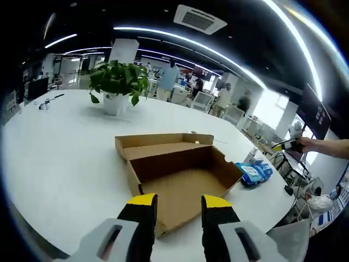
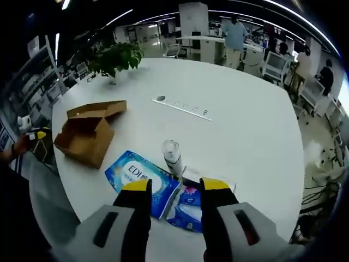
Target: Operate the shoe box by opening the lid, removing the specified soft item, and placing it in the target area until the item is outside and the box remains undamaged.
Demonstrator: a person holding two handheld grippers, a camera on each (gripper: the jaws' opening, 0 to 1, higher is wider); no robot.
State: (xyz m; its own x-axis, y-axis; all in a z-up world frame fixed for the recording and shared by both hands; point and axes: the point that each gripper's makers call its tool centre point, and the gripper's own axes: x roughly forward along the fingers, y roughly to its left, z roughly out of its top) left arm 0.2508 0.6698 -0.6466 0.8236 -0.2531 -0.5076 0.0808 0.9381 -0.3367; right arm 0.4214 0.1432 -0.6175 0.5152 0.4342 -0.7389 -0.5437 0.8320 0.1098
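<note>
The brown cardboard shoe box lies open on the white table, its lid folded back flat behind it, and its inside looks bare. My left gripper hovers open just in front of the box with nothing between its jaws. A blue soft pack rests on the table to the right of the box. In the right gripper view the same blue pack, marked EDI, lies just beyond my open right gripper. The box sits further left. A hand holds the right gripper at the far right.
A second blue and pink pack and a clear bottle lie beside the EDI pack. A white power strip crosses the table's middle. A potted plant stands at the far side. People and desks fill the room behind.
</note>
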